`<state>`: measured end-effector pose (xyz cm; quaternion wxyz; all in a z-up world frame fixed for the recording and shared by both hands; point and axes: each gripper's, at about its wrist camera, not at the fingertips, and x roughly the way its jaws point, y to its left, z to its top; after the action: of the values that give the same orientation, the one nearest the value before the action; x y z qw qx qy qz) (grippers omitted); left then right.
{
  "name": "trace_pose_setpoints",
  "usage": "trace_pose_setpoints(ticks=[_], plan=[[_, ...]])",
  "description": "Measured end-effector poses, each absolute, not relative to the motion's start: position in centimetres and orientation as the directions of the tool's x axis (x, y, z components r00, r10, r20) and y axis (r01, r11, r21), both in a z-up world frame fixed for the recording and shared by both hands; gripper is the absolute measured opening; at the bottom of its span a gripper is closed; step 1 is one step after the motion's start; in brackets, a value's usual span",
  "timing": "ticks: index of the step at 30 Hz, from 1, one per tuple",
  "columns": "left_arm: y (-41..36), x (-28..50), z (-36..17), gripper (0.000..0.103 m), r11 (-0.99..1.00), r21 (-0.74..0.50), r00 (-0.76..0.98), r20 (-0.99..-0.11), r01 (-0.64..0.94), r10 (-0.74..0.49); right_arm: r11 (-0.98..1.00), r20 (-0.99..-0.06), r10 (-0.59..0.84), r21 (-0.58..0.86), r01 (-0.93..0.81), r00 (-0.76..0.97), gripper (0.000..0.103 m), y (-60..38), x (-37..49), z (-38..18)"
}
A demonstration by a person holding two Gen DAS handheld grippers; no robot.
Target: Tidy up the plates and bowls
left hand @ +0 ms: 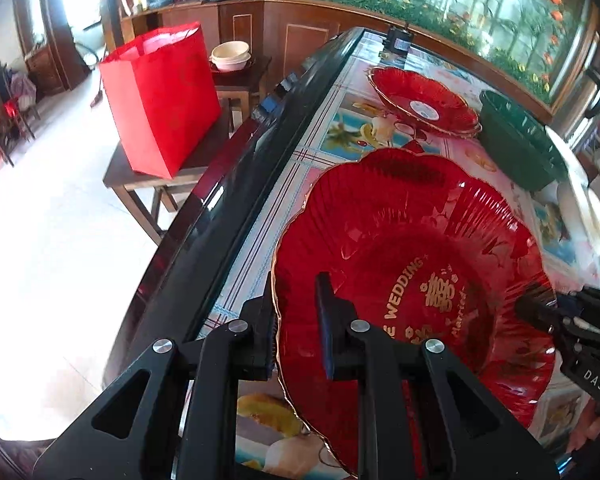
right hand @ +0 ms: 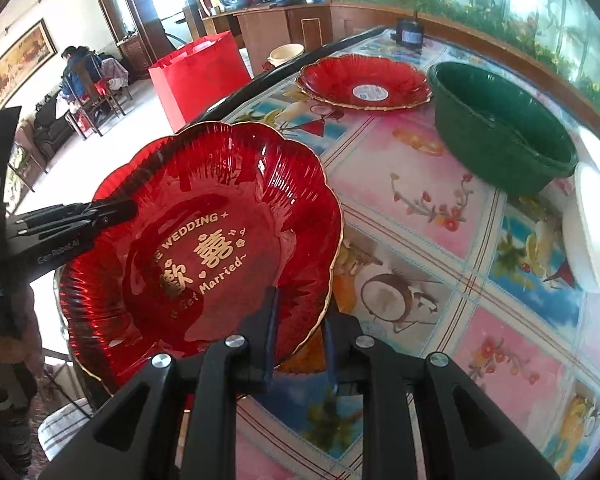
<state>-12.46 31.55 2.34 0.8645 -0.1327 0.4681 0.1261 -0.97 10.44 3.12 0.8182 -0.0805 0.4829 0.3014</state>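
**Both grippers at one red plate's rim**

Fruit-print tablecloth (right hand: 420, 184) covers my table. My left gripper (left hand: 296, 328) and right gripper (right hand: 300, 344) each straddle the gold rim of the big red wedding plate (right hand: 204, 240) on opposite sides, jaws narrow; whether the pads press I cannot tell. Beyond sit a second red plate (right hand: 364, 82), green bowl (right hand: 500, 132) and white bowl (right hand: 592, 236).

Right gripper (right hand: 300, 330): straddling the red plate (right hand: 204, 248) rim
Left gripper (right hand: 130, 209): reaching onto the plate's far edge
Second plate (right hand: 364, 82): lying near green bowl (right hand: 500, 128)
White bowl (right hand: 592, 232): sitting at table (right hand: 440, 264) edge
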Motion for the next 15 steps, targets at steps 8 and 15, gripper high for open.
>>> trace_pose_setpoints(ticks=[8, 15], plan=[[32.2, -13.1, 3.5, 0.066, 0.925, -0.105, 0.551, -0.825, -0.366, 0.124, 0.813, -0.819, 0.461, 0.234, -0.533, 0.343, 0.052, 8.0, 0.1, 4.2], [32.6, -12.3, 5.9, 0.066, 0.933, -0.079, 0.572, -0.807, -0.352, 0.148, 0.816, -0.807, 0.479, 0.264, -0.515, 0.345, 0.054, 7.4, 1.8, 4.9]])
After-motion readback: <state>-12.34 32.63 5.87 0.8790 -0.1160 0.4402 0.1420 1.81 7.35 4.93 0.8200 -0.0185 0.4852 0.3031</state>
